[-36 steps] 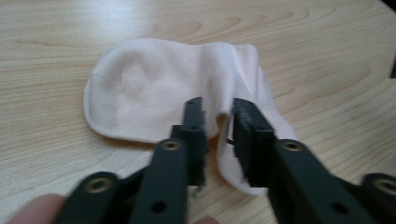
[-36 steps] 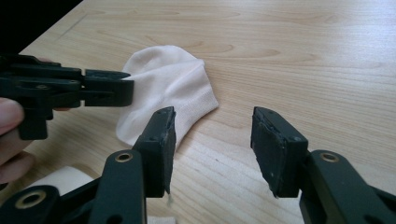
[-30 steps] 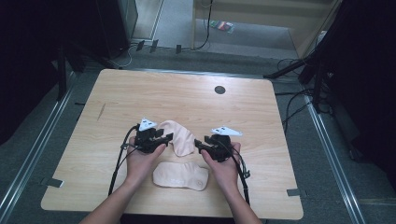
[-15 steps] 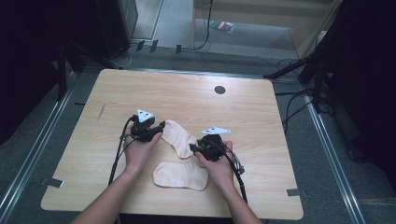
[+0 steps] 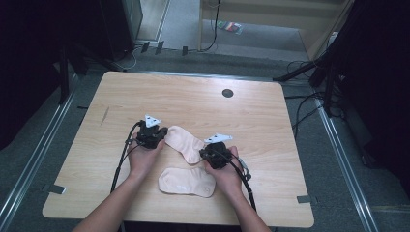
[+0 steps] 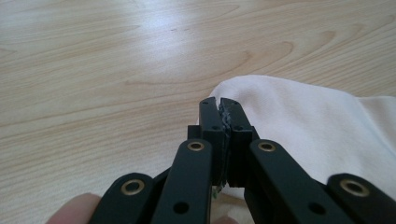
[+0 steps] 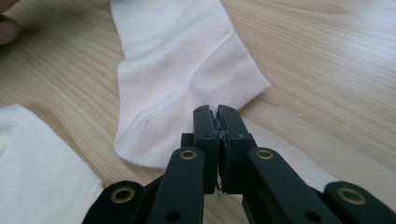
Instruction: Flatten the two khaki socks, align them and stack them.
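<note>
A: Beige upper sock [image 5: 186, 143] lies slantwise on the table [image 5: 270, 121]; why 2 grips?

B: Left gripper [image 5: 162, 135] and right gripper [image 5: 204, 153], both just clamped on opposite ends, likely to keep it stretched flat.

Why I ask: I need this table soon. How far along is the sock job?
Done: the near sock lies flat on the table. In hand: the left tool and right tool have just closed, apparently pinching opposite ends of the far sock, spread between them. Left: probably laying it on the near sock; they are not stacked yet.
</note>
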